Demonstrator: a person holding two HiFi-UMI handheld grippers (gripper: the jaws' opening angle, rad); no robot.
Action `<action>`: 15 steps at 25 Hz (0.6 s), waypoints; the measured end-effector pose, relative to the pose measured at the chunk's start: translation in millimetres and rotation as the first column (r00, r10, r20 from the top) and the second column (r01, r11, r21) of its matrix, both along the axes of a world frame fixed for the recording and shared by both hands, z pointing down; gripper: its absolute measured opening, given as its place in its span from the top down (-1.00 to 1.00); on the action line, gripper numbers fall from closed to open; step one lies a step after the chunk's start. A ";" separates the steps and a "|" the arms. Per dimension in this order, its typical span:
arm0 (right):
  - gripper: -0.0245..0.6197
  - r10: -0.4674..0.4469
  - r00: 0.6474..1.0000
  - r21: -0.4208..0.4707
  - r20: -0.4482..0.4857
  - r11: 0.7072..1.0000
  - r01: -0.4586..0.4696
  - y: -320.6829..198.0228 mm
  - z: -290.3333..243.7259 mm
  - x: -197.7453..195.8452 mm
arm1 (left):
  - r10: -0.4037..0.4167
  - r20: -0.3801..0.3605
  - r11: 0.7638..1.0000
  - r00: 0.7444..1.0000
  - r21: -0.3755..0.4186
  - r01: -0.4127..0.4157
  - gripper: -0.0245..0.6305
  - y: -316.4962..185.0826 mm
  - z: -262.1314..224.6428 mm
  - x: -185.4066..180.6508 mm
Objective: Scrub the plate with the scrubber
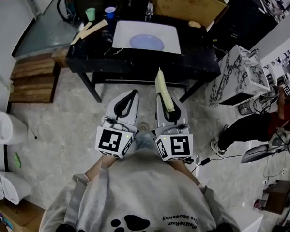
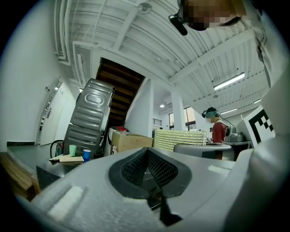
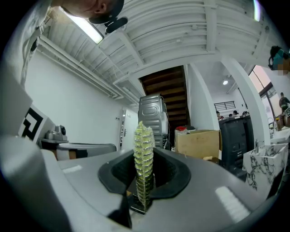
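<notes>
Plate (image 1: 147, 42) seen lying flat in white sink (image 1: 126, 29) on black table (image 1: 93, 57), straight ahead of both grippers and well apart from them. Scrubber (image 1: 164, 92) pinched on edge in right gripper (image 1: 167, 109), long side pointed ahead at sink. Left gripper (image 1: 127, 102) pressed together, nothing held. Both grippers held side by side, close to body, pointed about level. Long reach ahead judged needed before scrubber can be put on plate.

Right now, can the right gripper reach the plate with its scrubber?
Probably not yet. The right gripper, shut on the scrubber, is over the floor, short of the table; the plate lies in the sink beyond. Nothing blocks the way.
</notes>
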State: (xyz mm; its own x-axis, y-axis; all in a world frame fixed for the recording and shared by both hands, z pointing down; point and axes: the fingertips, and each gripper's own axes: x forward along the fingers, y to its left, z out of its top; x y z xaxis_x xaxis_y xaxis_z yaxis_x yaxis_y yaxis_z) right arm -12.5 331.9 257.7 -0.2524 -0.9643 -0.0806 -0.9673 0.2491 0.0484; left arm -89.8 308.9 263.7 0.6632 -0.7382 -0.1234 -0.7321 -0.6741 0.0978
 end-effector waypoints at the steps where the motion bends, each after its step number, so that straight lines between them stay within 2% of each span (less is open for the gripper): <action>1: 0.70 -0.004 1.000 -0.008 0.002 1.000 0.004 -10.7 0.4 3.6 | 0.000 -0.003 1.000 1.000 -0.003 0.000 0.93 -9.9 -0.8 3.5; 15: 0.70 -0.089 0.996 -0.061 -0.004 0.994 0.088 -142.4 2.4 51.4 | -0.060 0.000 0.996 0.998 -0.060 0.060 0.93 -134.0 5.9 52.4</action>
State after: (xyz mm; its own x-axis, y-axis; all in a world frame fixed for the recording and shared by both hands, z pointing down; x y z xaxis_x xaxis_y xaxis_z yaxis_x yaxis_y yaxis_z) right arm 38.9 189.5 260.2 -0.3371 -0.9412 -0.0207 -0.9410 0.3363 0.0369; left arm -37.4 174.9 269.6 0.6175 -0.7827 -0.0788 -0.7708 -0.6220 0.1379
